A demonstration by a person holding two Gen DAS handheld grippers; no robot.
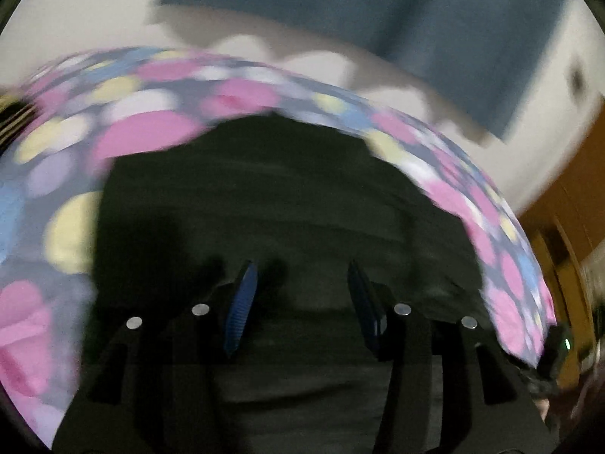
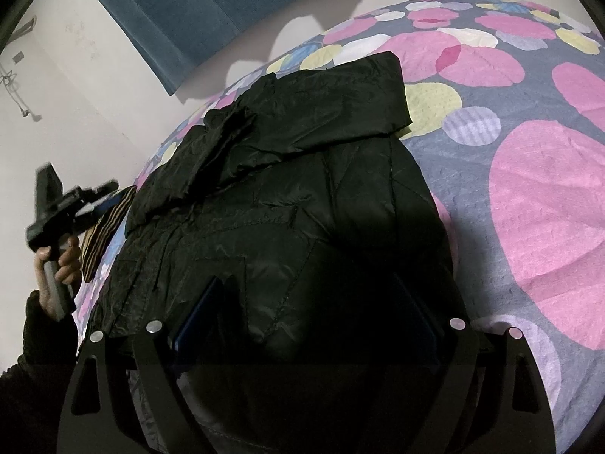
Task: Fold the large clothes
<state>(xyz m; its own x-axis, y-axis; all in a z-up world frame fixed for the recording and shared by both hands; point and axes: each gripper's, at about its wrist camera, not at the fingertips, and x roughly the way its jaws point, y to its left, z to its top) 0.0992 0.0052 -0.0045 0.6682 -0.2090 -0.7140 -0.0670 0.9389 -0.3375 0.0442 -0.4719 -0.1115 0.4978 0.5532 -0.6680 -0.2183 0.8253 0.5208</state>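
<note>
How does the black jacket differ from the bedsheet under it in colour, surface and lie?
The black jacket is one plain dark colour; the bedsheet is grey with pink, yellow, blue and lilac spots. The jacket looks shiny, crinkled and stitched; the sheet looks matte and lightly textured. The jacket is bunched, one sleeve folded across its body; the sheet lies spread and fairly smooth. Both are fabric on the bed, and neither is gripped: left gripper and right gripper are open.

1 black quilted jacket (image 2: 302,204), 1 spotted bedsheet (image 2: 529,174), 1 striped cloth (image 2: 104,227), 1 blue curtain (image 2: 196,11), 2 handheld grippers (image 1: 302,302) (image 2: 306,310).
</note>
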